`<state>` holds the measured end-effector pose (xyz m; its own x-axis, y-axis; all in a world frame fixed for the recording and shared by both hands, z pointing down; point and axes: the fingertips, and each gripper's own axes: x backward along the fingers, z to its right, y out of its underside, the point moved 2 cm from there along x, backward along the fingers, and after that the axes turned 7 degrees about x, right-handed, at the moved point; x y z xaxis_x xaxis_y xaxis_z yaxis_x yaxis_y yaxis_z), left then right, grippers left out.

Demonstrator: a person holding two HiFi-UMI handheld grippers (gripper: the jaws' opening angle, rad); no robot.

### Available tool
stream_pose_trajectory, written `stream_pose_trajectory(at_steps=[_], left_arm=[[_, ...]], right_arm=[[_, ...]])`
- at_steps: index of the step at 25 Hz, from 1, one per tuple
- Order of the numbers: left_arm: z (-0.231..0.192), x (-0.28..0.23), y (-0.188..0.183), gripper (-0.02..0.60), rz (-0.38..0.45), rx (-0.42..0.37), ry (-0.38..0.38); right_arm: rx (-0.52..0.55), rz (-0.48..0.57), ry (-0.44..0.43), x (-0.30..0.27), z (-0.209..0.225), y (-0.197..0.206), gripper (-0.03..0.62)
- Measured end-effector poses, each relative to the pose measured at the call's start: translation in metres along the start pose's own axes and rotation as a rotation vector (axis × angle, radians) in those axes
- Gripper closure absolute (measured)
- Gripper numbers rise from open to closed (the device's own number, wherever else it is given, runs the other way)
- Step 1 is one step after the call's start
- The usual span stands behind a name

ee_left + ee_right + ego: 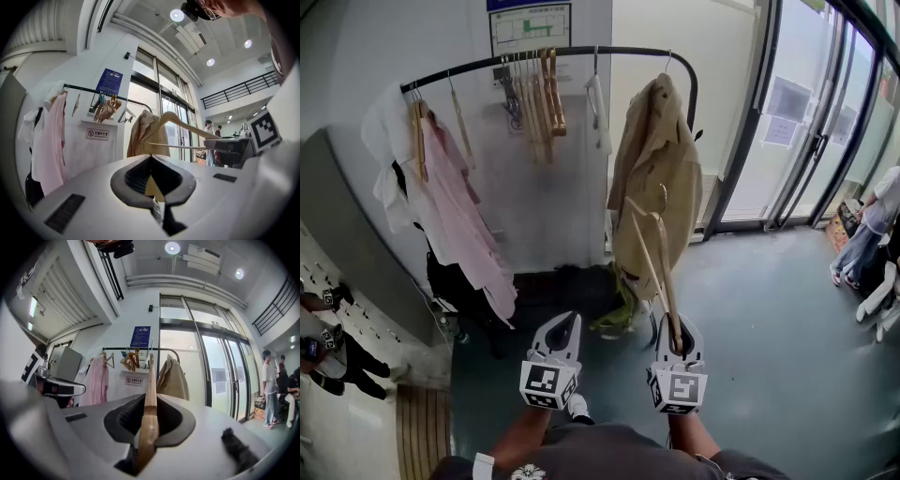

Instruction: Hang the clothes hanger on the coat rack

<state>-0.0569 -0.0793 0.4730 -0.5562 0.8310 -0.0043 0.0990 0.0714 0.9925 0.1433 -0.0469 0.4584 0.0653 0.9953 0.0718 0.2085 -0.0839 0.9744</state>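
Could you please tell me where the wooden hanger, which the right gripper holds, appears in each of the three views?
Head view: the wooden hanger is at lower centre-right, rising from the right gripper.
Left gripper view: it is right of centre, seen side on.
Right gripper view: it is at the centre, edge on, between the jaws.
Shared landmark: the beige coat on the rack.

Side by side, the left gripper (565,320) and right gripper (677,324) point level, ahead of the person's forearms (521,435), which reach forward from the waist. The left gripper's jaws are pressed together on nothing. The right gripper's jaws are clamped on a wooden clothes hanger (149,427).
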Motion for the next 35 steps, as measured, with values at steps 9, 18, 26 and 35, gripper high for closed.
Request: stream_pose_trajectory(at_steps=[9,18,26,35], left_arm=[[-0.067,-0.053,-0.01,0.572,-0.018,0.009,0.037],[-0.111,-0.083,-0.004,0.572,-0.04,0.007,0.059],[-0.117,-0.108,-0.009,0.572,-0.036,0.013,0.042],[-0.129,-0.124,-0.01,0.572,-0.022,0.025,-0.035]], right_arm=[[-0.004,0.001,0.055,-0.086,-0.012,-0.007,0.543],[-0.002,0.026,0.118,-0.148,-0.008,-0.016,0.543],[-0.002,0.078,0.1,-0.201,0.008,-0.039,0.543],[-0.002,0.137,0.081,-0.274,0.037,-0.101,0.543]])
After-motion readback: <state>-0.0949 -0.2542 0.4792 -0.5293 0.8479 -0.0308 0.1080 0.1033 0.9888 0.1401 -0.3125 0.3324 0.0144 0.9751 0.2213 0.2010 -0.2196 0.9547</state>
